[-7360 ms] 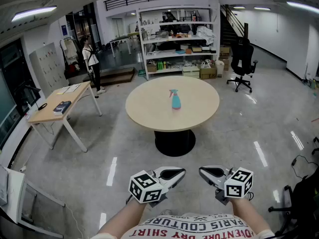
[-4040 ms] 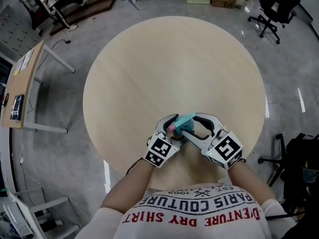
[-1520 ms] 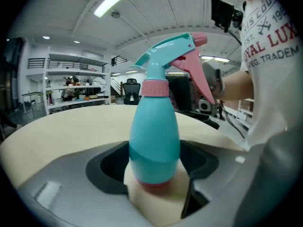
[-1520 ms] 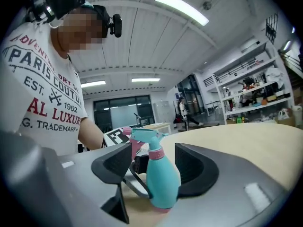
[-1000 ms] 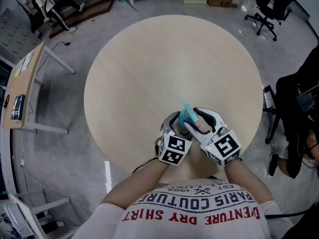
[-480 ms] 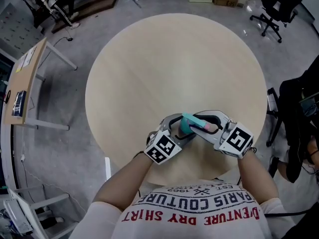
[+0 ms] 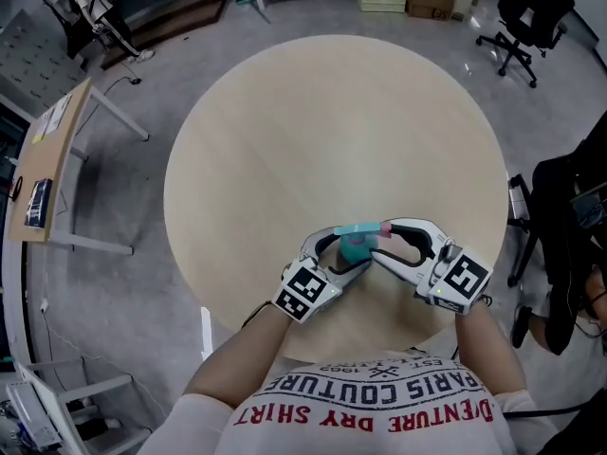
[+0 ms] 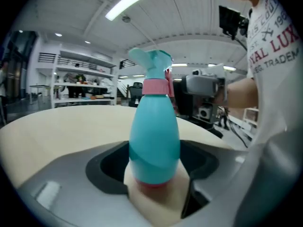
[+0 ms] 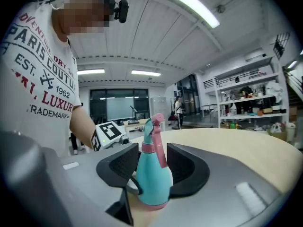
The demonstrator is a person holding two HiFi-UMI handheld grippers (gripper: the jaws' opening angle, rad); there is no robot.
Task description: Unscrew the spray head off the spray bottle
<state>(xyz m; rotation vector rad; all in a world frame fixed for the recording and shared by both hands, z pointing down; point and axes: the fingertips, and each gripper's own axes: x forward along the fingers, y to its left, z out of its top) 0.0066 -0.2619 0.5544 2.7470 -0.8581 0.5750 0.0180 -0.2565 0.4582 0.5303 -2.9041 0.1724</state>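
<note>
Head still on bottle, no gap at the collar, so the unscrewing is mostly left. Bottle stands upright by the near edge of the surface, long axis vertical, nozzle toward the left gripper, whose jaws pinch its body low. Right gripper jaws, just opening, flank the neck, seemingly off it.

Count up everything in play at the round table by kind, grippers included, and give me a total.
Spray bottle: 1
Round table: 1
Grippers: 2, left gripper and right gripper; the right's jaws have just been opening, bottle between them
Total: 4
</note>
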